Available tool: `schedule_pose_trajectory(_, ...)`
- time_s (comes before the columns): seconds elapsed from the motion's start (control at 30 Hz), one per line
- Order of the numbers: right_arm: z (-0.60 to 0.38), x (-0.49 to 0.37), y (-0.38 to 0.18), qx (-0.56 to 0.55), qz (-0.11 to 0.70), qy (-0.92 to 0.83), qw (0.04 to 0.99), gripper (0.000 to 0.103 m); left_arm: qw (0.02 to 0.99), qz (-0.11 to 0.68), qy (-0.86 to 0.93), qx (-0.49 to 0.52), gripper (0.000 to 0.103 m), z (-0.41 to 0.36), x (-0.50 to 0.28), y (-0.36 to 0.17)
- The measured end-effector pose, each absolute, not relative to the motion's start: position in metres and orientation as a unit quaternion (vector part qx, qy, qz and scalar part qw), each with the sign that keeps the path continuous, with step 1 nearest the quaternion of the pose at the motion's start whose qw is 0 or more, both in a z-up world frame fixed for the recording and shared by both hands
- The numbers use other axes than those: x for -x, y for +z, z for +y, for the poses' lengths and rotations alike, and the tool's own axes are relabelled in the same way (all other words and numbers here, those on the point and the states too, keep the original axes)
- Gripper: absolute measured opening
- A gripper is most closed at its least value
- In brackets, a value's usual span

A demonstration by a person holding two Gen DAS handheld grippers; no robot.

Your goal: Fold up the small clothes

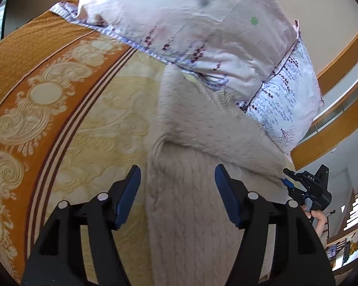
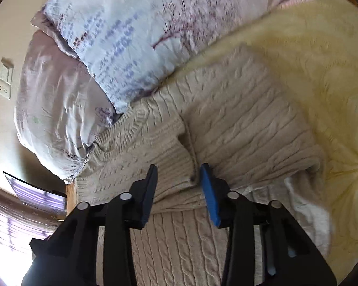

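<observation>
Mid-fold: beige cable-knit sweater (image 2: 238,119) lies on the yellow bedspread (image 1: 102,119), its top against the floral pillows (image 1: 191,23). Left gripper (image 1: 177,195) wide open, straddling a sweater strip, holding nothing. Right gripper (image 2: 179,186) partly open around the folded sleeve cuff (image 2: 176,147), not clamped. Next probably pinch and fold over; pillows crowd the top edge.

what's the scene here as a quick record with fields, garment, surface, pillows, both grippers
garment: beige cable-knit sweater, partly folded, a sleeve lying across the body
surface: yellow patterned bedspread with an orange border
pillows: two floral pillows, stacked; the sweater's far edge reaches them
left gripper: jaws open, either side of the knit
right gripper: jaws open around the sleeve cuff
</observation>
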State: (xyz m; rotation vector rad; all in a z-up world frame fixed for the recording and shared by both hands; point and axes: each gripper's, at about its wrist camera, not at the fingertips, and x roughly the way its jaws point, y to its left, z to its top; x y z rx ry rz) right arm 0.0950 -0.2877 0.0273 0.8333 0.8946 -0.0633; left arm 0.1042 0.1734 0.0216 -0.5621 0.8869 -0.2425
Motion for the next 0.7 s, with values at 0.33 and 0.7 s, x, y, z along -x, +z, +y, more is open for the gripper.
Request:
schedule_pose_trajectory(0.33, -0.274, -0.078, 0.065, -0.304, 0.346, -0.048, 0.886, 0.007, 0.854, 0.428, -0.126, 0.266, 0.064, 0.171, -0.101, 0.012)
schedule_pose_trajectory(0.7, -0.306, -0.024, 0.054, -0.347, 0.373, -0.057, 0.858, 0.049, 0.848, 0.426, -0.156, 0.272, 0.063, 0.169, -0.084, 0.008)
